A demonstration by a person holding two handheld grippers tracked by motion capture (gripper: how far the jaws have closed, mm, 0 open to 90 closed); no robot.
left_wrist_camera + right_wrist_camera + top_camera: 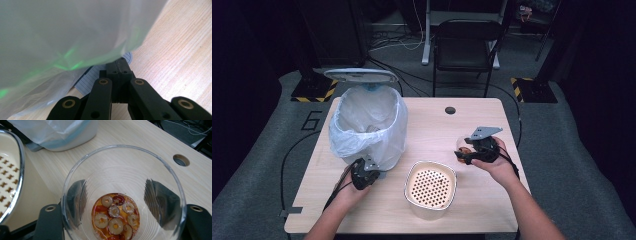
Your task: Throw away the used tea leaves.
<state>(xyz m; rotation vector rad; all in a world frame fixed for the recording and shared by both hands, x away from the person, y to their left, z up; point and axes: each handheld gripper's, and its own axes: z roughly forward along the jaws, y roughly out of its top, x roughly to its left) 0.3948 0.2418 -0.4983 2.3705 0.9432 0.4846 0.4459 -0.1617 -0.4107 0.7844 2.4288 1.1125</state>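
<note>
On the right side of the pale wooden table (432, 125), we held a clear round drinking glass (122, 192) between the jaws of the right gripper (468, 150), the black pads pressing its wall from opposite sides, as the right gripper view showed through the glass. That side grip left the mouth free, which we judged suited for tipping the contents out. At the bottom lay a little amber liquid with sliced rings of dried fruit (113, 216), pale with dark red skins.

The glass's long axis ran from base to rim; in the high view it seemed roughly upright, mouth upward, since the liquid sat pooled at the base, though the exact tilt was hard to read.

Just to its left stood the cream-coloured metal basin with a perforated strainer insert (430, 187), near the table's front edge, a likely place to drain liquid from solids. Farther left was the white waste bin lined with a translucent plastic bag (368, 125), its lid raised behind it, ready, we supposed, for the fruit.

Our left gripper (364, 173) rested at the bin's foot with its jaws fully closed, tips against a small grey ribbed pedal (91, 80) under the bag's overhang; we judged it was pressing there to keep the lid up.
</note>
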